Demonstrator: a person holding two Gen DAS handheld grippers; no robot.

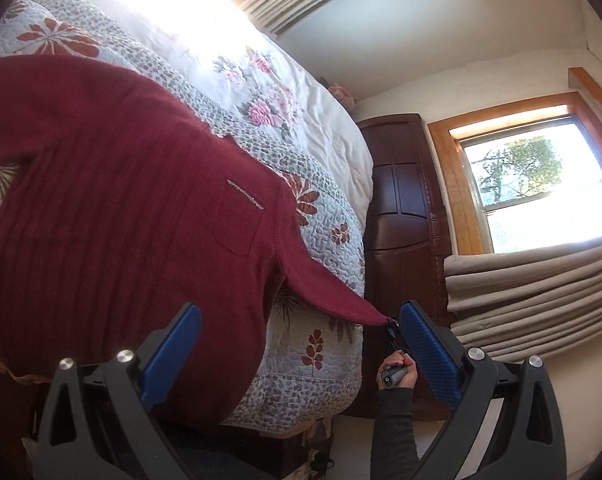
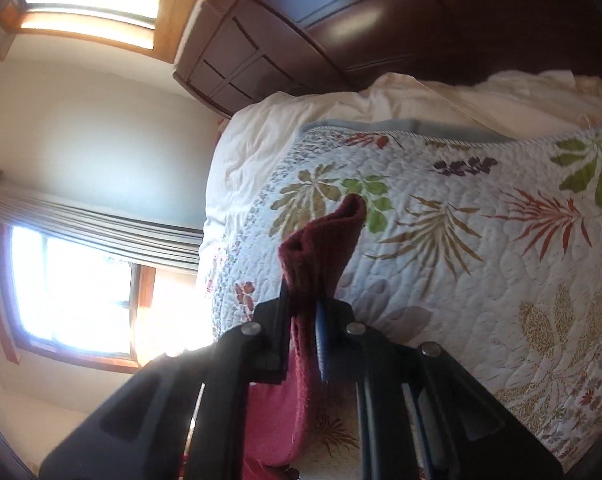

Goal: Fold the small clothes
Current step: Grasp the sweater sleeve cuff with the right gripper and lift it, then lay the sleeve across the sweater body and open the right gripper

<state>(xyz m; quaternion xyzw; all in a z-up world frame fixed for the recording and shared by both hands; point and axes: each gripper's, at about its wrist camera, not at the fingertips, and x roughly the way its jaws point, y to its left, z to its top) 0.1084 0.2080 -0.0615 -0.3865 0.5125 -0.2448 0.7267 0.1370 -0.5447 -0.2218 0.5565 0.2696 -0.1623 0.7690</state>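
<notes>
The sweater, a dark red ribbed knit, is lying spread on the bed, with its lower part hanging over the bed's edge. The left gripper is standing wide with nothing between its blue pads, hovering just off that overhanging part. The right gripper is pinching a fold of the sweater's edge, and in the left view that corner is stretching out from the sweater toward a hand beside the bed.

The knit is looking soft, limp and fairly thick, so it is likely draping and sagging wherever it is not being held; it is probably light, and its fuzzy surface should be gripping the pads rather than slipping. Pulling on one corner is already drawing the fabric into a point, so a second hold on the hem, well apart from the first, would be keeping the edge straight for folding. The chest pocket with its pale trim is marking the sweater's front.

No brand, label or legible writing is showing on the sweater; a small mark on the handle in the hand is too tiny to read.
</notes>
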